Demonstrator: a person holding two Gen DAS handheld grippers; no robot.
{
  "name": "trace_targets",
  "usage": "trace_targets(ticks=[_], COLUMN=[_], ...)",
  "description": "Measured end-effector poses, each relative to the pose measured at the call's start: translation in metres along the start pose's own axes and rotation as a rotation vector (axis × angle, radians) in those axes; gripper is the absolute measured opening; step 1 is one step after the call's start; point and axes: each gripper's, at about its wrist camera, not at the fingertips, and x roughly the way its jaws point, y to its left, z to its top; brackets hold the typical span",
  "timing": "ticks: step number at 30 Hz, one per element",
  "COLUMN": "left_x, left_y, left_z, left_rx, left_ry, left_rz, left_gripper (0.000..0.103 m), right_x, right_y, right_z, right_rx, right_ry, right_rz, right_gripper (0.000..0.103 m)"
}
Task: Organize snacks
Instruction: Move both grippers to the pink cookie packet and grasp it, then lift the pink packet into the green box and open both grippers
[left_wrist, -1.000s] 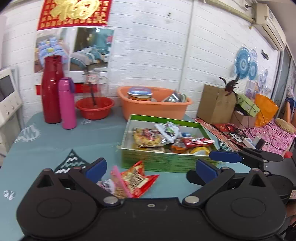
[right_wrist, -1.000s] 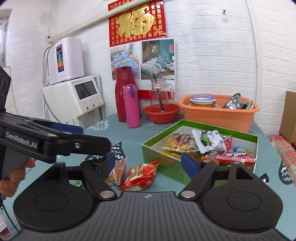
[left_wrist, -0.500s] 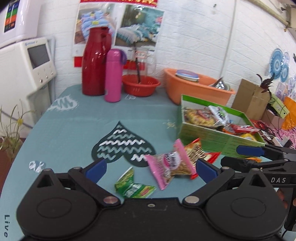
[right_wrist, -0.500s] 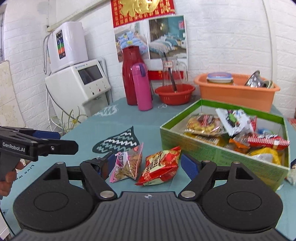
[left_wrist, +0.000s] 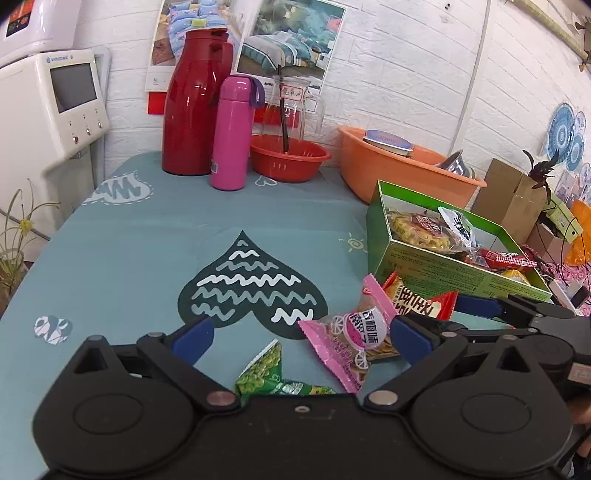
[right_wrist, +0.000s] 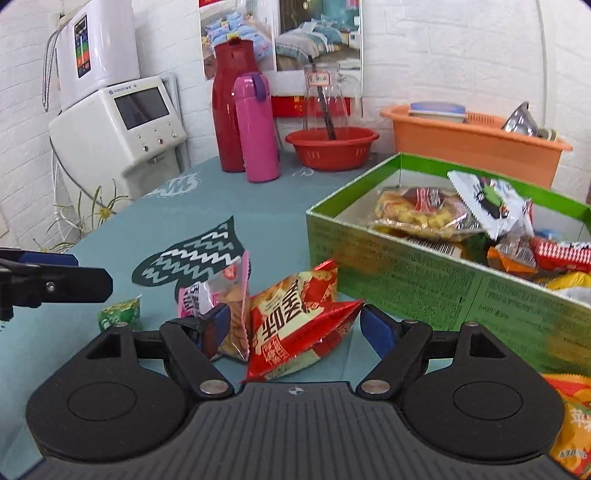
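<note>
While the green box (right_wrist: 424, 295) near the tabletop's right edge already holds most snacks | three lie loose beside it: red packet (right_wrist: 295, 321), pink packet (left_wrist: 354, 339), green packet (left_wrist: 266, 376) | my right gripper (right_wrist: 291, 325) spread around the red one, not gripping | my left gripper (left_wrist: 299, 336) wide, empty

We have swung our left gripper (left_wrist: 299, 334) away from the green box (left_wrist: 443, 273) toward the green packet (left_wrist: 269, 376), while our right gripper (right_wrist: 295, 325) has closed in around the red packet (right_wrist: 295, 317).
</note>
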Motion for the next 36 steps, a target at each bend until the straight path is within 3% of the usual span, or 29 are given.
trace_targets(ticks=[5,10,14,15,16,20,28,30,36], left_x=[0.006,0.007,0.004,0.003,0.003,0.005,0.018,0.022,0.038], left_y=[0.004,0.007,0.006,0.005,0.005,0.001,-0.031,-0.048,-0.083], left_z=[0.003,0.002,0.0,0.0,-0.001,-0.002,-0.019,-0.025,-0.041], left_rx=[-0.017,-0.023,-0.018,-0.014,-0.013,-0.012,0.005,0.033,0.076], left_ry=[0.0,0.007,0.013,0.013,0.014,0.025,0.132,0.165,0.226], left_rz=[-0.008,0.005,-0.002,-0.004,-0.006,-0.019,-0.229,-0.275,-0.322], left_gripper=[0.103,0.103,0.103,0.103,0.103,0.103,0.103,0.103,0.103], right_x=[-0.013,-0.015,0.011,0.016,0.02,0.007,-0.043,-0.056,-0.078], right_y=[0.012,0.036,0.043,0.043,0.043,0.04,0.011,0.005,-0.014], right_z=[0.0,0.004,0.004,0.002,-0.002,-0.008,-0.032,-0.038,-0.055], right_rx=[-0.081,-0.193,-0.227,-0.23,-0.239,-0.224,-0.116,-0.131,-0.123], right_ry=[-0.092,-0.109,-0.016,0.013,0.049,0.048,0.106,0.113,0.125], right_rz=[0.012,0.093,0.092,0.106,0.129,0.142,0.239,0.23,0.158], right_gripper=[0.103,0.103,0.103,0.083,0.073,0.065,0.067,0.077,0.089])
